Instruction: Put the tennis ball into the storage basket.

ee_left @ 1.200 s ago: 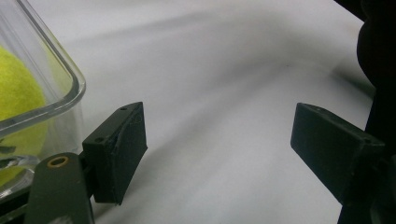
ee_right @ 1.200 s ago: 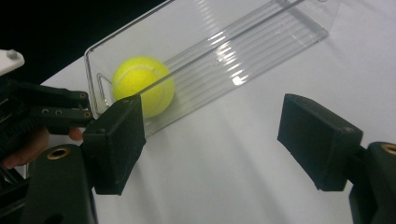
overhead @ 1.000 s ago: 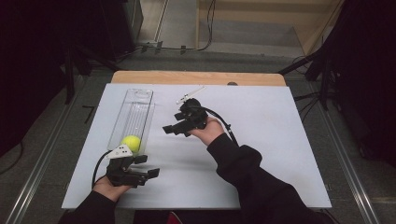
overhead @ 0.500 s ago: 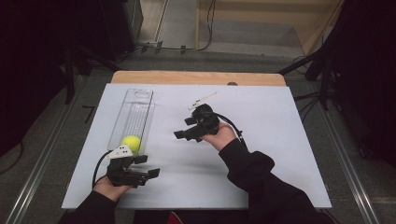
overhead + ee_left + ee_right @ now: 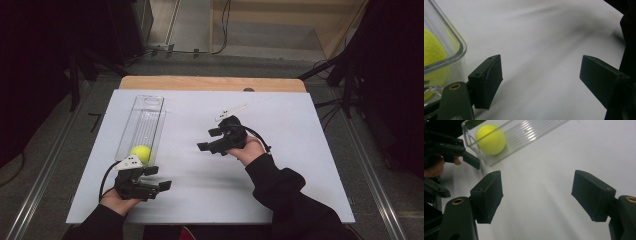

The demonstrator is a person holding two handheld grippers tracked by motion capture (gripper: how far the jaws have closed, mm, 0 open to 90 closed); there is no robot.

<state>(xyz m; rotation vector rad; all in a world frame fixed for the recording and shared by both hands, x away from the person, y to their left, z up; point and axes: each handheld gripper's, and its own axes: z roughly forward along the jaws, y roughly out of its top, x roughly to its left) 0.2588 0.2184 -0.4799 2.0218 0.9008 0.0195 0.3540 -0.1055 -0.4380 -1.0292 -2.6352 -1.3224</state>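
A yellow tennis ball [image 5: 140, 152] lies in the near end of a long clear plastic container [image 5: 144, 120] on the white table. My left gripper [image 5: 161, 178] rests just in front of that end, open, with nothing between its fingers. In the left gripper view the ball [image 5: 431, 57] sits behind the container's rounded corner [image 5: 454, 45] beside my left gripper [image 5: 541, 75]. My right gripper [image 5: 206, 139] hovers mid-table, right of the container, pointing left toward it. In the right gripper view my right gripper [image 5: 536, 192] is open over bare table, with the ball [image 5: 490, 139] farther off.
The white sheet [image 5: 280, 165] covers the table, with a wooden strip [image 5: 210, 83] along its far edge. Dark floor and cables lie beyond. In the right gripper view the left hand and its gripper [image 5: 454, 155] stand near the container's end.
My right gripper has moved to the right and a little nearer, away from the container. The left gripper and the ball have stayed put.
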